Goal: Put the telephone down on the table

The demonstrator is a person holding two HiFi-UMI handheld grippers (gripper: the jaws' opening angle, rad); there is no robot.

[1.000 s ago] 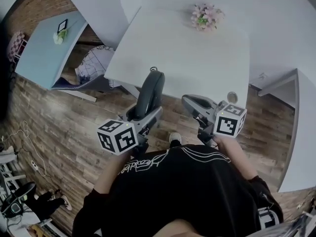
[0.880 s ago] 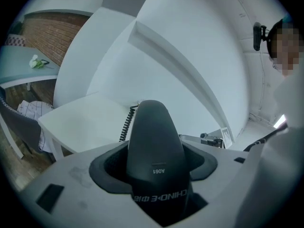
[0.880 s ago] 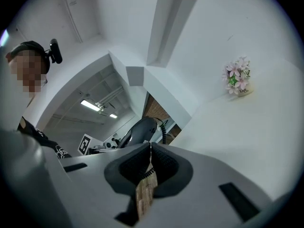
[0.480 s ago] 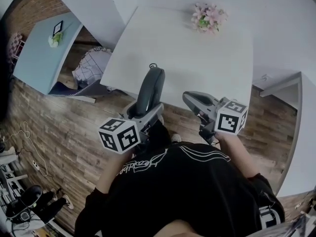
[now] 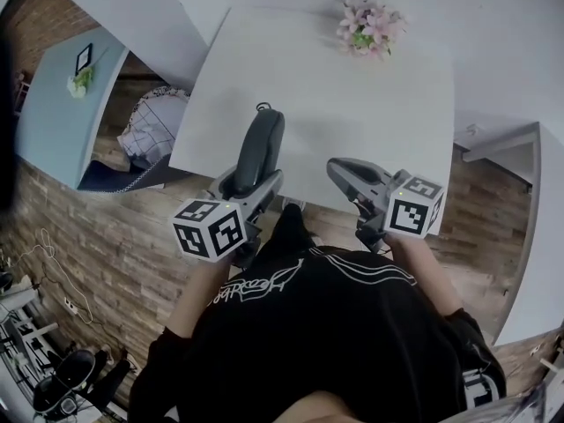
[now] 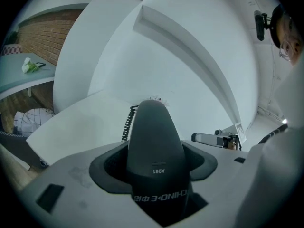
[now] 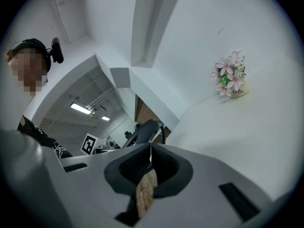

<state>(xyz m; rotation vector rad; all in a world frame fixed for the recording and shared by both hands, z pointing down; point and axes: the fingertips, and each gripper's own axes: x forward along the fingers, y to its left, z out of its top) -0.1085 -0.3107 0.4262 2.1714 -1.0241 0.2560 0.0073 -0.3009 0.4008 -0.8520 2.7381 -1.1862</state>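
A dark grey telephone handset [image 5: 262,151] stands out over the near edge of the white table [image 5: 352,104], held at its lower end by my left gripper [image 5: 250,189], which is shut on it. In the left gripper view the handset [image 6: 154,141] fills the space between the jaws, and its coiled cord [image 6: 127,123] hangs at its far end. My right gripper [image 5: 348,174] hovers just right of it at the table's edge, shut and holding nothing. From the right gripper view the handset [image 7: 145,131] shows beyond the closed right gripper [image 7: 147,175].
A small pot of pink flowers [image 5: 368,26] stands at the table's far side, also in the right gripper view [image 7: 230,77]. A light blue desk [image 5: 53,113] and a chair with checked fabric [image 5: 145,130] lie to the left. Another white surface [image 5: 538,227] is at right.
Both grippers have moved forward toward the table. The handset now reaches farther over the table's near edge than a second ago.
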